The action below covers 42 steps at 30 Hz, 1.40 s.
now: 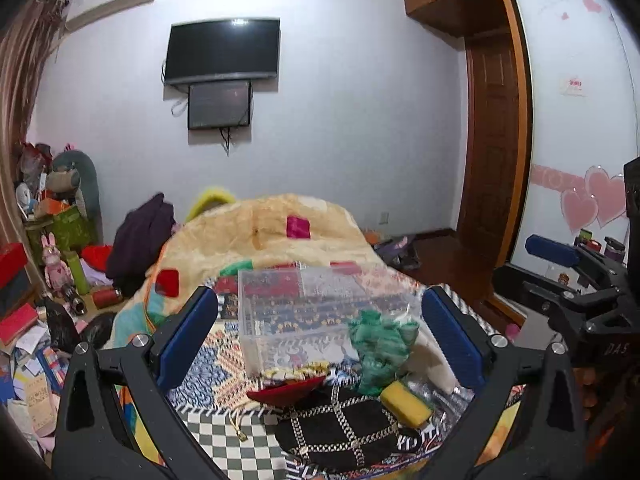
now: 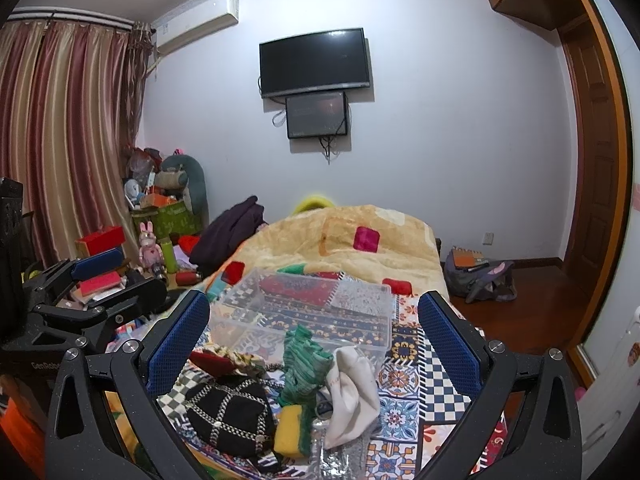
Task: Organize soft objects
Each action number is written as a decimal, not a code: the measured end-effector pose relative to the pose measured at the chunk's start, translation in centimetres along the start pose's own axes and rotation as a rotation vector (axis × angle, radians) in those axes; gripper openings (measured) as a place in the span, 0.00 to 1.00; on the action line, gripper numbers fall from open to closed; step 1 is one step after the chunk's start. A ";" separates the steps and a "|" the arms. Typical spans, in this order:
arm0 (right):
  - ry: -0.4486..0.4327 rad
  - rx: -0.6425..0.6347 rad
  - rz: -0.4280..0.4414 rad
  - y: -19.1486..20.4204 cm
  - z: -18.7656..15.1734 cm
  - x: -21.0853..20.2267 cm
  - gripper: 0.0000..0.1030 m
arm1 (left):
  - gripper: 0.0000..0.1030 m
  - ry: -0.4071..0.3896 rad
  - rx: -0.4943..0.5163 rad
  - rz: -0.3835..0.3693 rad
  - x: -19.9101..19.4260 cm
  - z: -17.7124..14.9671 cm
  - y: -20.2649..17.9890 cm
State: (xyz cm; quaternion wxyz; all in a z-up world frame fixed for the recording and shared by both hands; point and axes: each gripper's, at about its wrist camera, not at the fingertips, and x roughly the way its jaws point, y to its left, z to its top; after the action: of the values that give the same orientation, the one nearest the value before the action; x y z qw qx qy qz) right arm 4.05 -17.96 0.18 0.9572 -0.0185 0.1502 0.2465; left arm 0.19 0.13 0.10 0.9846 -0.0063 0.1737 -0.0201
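Observation:
A pile of soft things lies on the patterned bed cover: a black chain-patterned pouch (image 2: 232, 412), a green knitted cloth (image 2: 304, 360), a white cloth (image 2: 352, 388), a yellow-green sponge (image 2: 292, 430) and a red pouch (image 2: 212, 360). Behind them stands an empty clear plastic box (image 2: 304, 308). The same box (image 1: 296, 316), green cloth (image 1: 380, 348), sponge (image 1: 404, 402) and black pouch (image 1: 340, 428) show in the left wrist view. My left gripper (image 1: 320, 328) and my right gripper (image 2: 316, 332) are both open and empty, held above the pile.
A beige blanket (image 2: 340, 240) is heaped on the bed behind the box. Clutter, boxes and plush toys (image 2: 152, 248) fill the floor at left. A bag (image 2: 476, 276) lies on the wooden floor at right. A TV (image 2: 314, 62) hangs on the far wall.

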 end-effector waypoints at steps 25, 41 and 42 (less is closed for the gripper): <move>0.464 0.181 0.050 -5.4 -7.3 9.8 0.64 | 0.66 0.363 -0.089 0.015 9.2 -8.7 5.2; 0.438 0.186 0.074 -5.5 -6.7 9.2 0.12 | 0.18 0.281 -0.062 -0.026 6.2 -7.0 4.6; 0.425 0.186 0.075 -5.5 -6.4 8.9 0.12 | 0.18 0.271 -0.062 -0.031 5.9 -6.6 4.5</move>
State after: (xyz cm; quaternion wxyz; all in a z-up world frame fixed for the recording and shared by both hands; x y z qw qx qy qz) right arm 12.32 -19.32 -8.81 0.8918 0.0238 0.3712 0.2577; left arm 3.64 4.38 -8.21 0.9510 -0.0366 0.3056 -0.0307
